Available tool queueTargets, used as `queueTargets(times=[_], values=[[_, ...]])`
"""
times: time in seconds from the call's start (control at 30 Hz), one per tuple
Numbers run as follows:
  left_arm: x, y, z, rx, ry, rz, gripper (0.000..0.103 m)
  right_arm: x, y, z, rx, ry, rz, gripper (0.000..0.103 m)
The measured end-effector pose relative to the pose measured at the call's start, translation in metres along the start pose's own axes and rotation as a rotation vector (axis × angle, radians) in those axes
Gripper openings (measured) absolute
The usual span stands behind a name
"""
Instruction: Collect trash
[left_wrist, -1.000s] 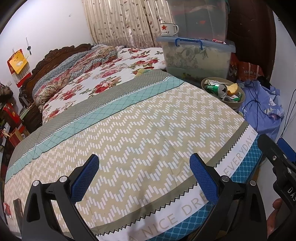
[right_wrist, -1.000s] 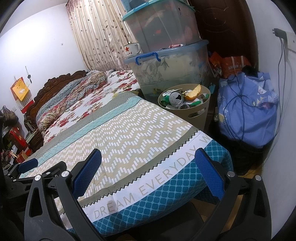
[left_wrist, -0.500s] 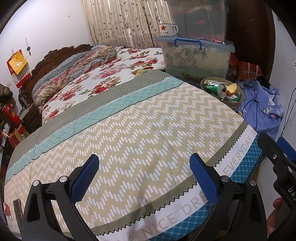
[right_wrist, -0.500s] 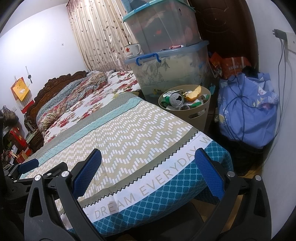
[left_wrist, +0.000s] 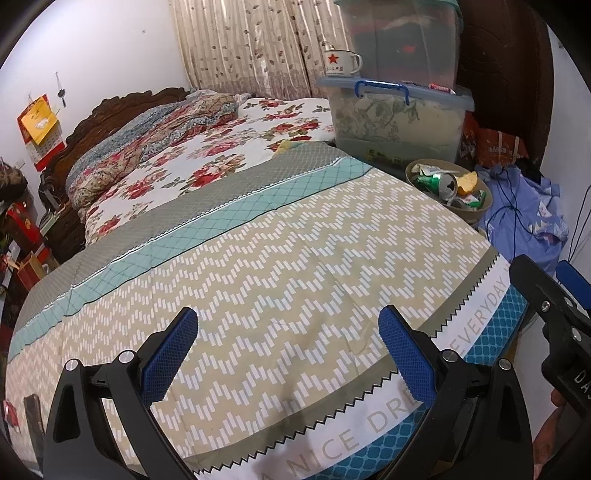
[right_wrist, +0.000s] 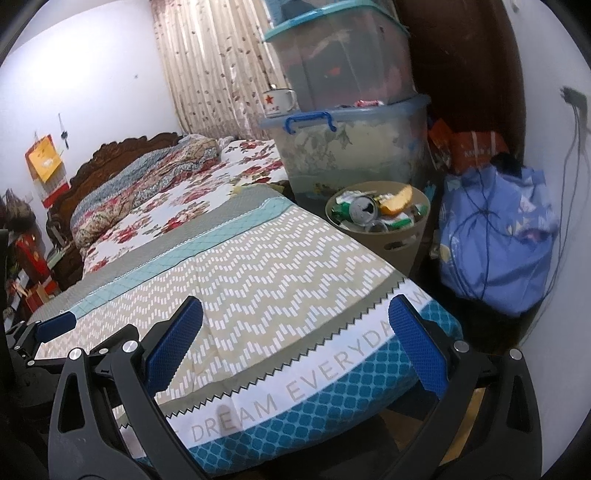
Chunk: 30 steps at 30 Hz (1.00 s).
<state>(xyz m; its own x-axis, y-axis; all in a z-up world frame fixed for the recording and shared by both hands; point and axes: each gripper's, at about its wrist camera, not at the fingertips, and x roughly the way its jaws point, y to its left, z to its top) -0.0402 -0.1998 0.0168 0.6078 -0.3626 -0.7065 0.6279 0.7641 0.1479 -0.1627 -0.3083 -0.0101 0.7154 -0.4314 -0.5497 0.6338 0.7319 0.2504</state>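
Both tongs hang wide open and empty over the foot of the bed (left_wrist: 280, 258): the left tongs (left_wrist: 288, 347) above the zigzag quilt, the right tongs (right_wrist: 295, 339) at its printed blue edge. Against the views a second ago almost nothing has changed; the left view has hardly shifted and the right view sits only a shade closer to the corner ahead, so neither is reaching for anything. The quilt under and ahead of both tongs shows no litter, which suggests the collecting is finished or nearly so. The trash itself lies ahead and to the right of both tongs, off the bed's far corner, in a tan bin (right_wrist: 399, 243) packed to the rim: a crushed can (right_wrist: 364, 210) on top, green wrappers (right_wrist: 397, 222) and a yellow scrap (right_wrist: 399, 195) beside it. Past the bin stand stacked tubs (right_wrist: 354, 155); to its right, a blue bag (right_wrist: 495, 236).
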Motion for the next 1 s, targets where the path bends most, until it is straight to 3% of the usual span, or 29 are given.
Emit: queueTargets(times=[0.5,1.0], values=[[0.019,0.036,-0.004,-0.097,0.036,0.029,0.094,0.015,0.047,0.007,-0.162,0.009,-0.104,0.100],[0.027,0.033,-0.005,-0.098,0.050,0.046,0.094,0.015,0.046,0.016,-0.110,0.028,-0.103,0.100]])
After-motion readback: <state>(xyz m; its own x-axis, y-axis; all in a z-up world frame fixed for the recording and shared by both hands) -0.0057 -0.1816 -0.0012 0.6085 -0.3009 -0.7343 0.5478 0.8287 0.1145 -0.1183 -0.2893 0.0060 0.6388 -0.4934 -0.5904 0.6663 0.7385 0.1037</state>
